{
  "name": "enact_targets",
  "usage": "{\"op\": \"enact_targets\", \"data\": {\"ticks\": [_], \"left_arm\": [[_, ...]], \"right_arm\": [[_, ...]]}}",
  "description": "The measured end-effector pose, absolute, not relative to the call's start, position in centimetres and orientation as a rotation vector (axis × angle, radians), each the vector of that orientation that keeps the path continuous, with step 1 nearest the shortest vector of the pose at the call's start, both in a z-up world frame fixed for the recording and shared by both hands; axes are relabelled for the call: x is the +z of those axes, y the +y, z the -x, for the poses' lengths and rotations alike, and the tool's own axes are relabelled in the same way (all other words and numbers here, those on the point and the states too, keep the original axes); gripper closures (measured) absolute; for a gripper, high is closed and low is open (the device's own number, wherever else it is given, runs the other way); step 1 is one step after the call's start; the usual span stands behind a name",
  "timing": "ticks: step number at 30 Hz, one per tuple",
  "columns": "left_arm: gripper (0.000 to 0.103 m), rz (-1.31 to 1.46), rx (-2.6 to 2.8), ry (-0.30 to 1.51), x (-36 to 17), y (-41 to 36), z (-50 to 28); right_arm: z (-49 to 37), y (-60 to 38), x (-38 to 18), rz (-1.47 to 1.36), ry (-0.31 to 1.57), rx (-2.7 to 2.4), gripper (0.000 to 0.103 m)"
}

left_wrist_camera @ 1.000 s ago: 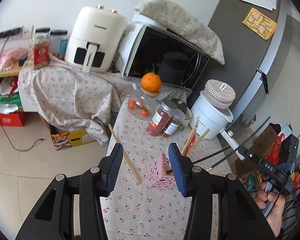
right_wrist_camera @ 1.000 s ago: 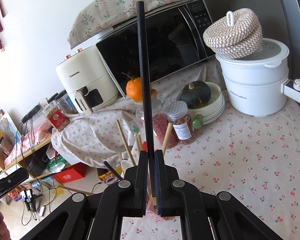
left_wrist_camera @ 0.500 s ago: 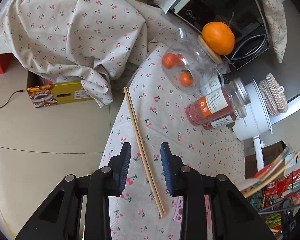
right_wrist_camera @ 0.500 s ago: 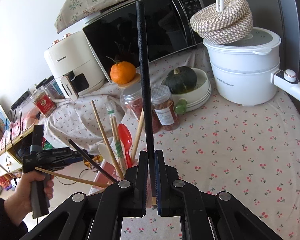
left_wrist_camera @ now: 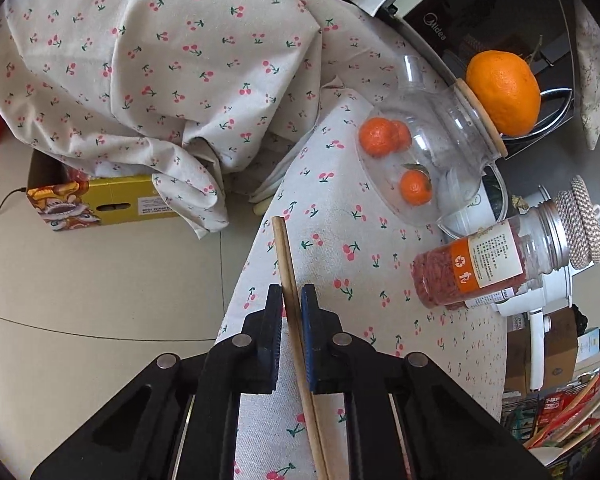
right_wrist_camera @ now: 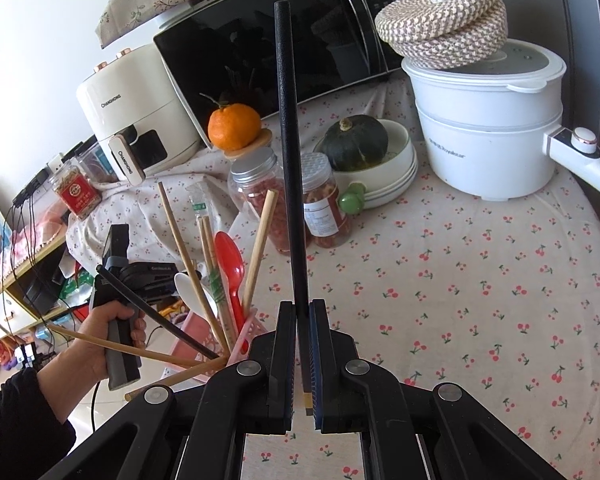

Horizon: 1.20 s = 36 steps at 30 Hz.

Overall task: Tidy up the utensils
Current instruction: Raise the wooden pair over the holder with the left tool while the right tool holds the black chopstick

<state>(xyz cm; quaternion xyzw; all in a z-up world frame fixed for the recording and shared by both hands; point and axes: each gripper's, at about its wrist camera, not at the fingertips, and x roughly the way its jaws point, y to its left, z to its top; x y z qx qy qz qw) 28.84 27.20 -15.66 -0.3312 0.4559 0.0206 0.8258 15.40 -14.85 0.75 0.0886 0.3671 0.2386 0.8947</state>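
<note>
- Left claw [left_wrist_camera: 291, 300]: jaws closing on the wooden chopstick [left_wrist_camera: 287, 272], which lies flat on the cherry-print tabletop [left_wrist_camera: 380, 320] near its left edge. The stick runs between the pads, its blunt end pointing away. Whether the pads already press it cannot be told.
- Wooden chopstick, handling: judged light, stiff and smooth; likely to roll on the cloth or pivot in the pads if held near one end. The best hold is probably close to mid-length, square across the shaft.
- Pink holder [right_wrist_camera: 216, 350]: stands at the tabletop's left edge in the right wrist view, carrying wooden chopsticks, a red spoon [right_wrist_camera: 230, 256], a white spoon and a black stick. Judged the destination for loose utensils.
- Right claw [right_wrist_camera: 303, 320]: clamped on a black chopstick [right_wrist_camera: 288, 152], gripped near its lower end, shaft pointing forward along the fingers, above the tabletop just right of the holder.
- Black chopstick, handling: judged light, rigid, slick; held this near the end it may swing.
- Jars [right_wrist_camera: 260, 200], orange, squash and white pot behind: not utensils.
</note>
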Motion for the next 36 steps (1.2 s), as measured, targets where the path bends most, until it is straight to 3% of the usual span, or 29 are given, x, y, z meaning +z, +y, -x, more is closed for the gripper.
{"op": "enact_targets", "data": {"ticks": [7,19,24,36], "left_arm": [[0.099,0.578,-0.012,0.798,-8.5,25.4,-25.8],[0.099,0.252,-0.264,0.215,8.7,18.3,-14.8],[0.099,0.106,-0.381,0.158,9.7,14.3,-13.8],[0.099,0.071,-0.509,0.244,6.8,12.5,-16.1]], "right_arm": [[-14.7,-15.4,1.4,-0.209,0.739,0.488,0.098],[-12.6,-16.0,3.8,-0.227,0.641,0.491,0.098],[-12.5,-16.1,3.8,-0.230,0.635,0.489,0.098],[-12.7,-15.8,3.8,-0.227,0.620,0.499,0.098]]}}
